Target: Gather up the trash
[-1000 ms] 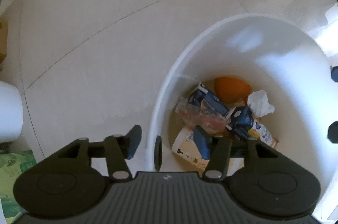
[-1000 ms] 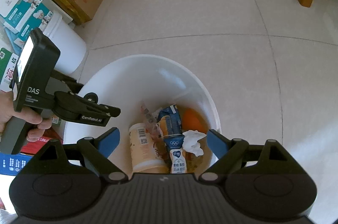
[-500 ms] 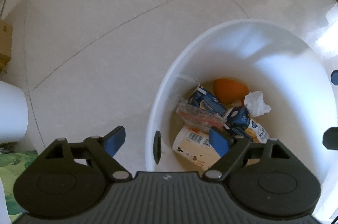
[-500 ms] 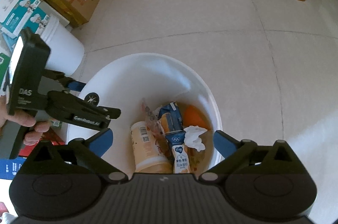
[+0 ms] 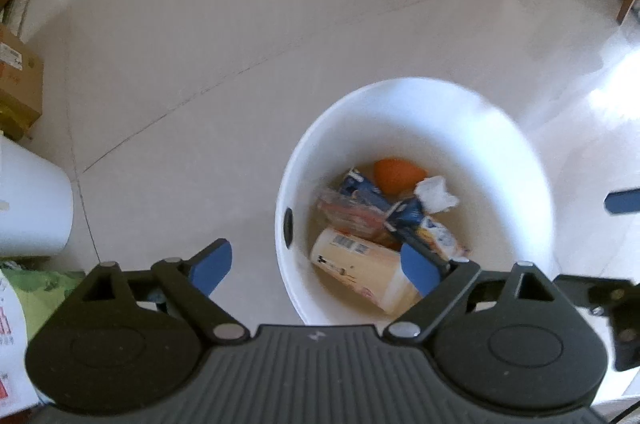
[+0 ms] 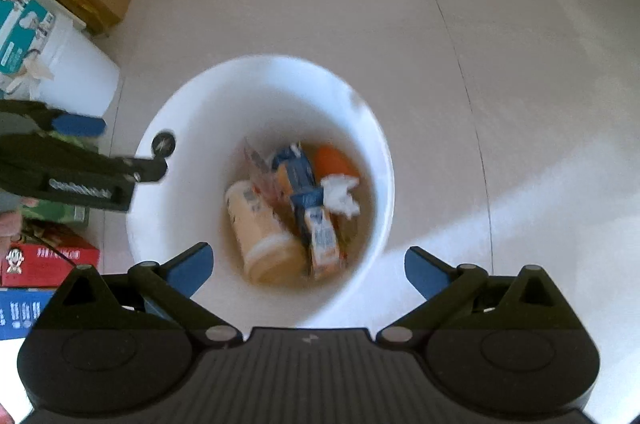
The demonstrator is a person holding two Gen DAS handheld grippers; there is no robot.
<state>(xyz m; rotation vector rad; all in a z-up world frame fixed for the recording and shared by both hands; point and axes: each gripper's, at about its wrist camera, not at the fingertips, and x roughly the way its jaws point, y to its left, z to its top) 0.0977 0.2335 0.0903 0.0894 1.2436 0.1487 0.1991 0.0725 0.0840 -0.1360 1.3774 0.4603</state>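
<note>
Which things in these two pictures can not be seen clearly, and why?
- Bin bottom, both views: trash covers it.
- Carton print, right view: motion blur.
- Cup base, left view: behind the left gripper's finger.
- Right gripper, left view: cut by the edge.
- Boxes, right view: cut by the edge.

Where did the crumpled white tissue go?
The crumpled white tissue lies inside the round white plastic bin, on the right of the pile, just below the orange ball-shaped thing and touching the blue drink carton.
</note>
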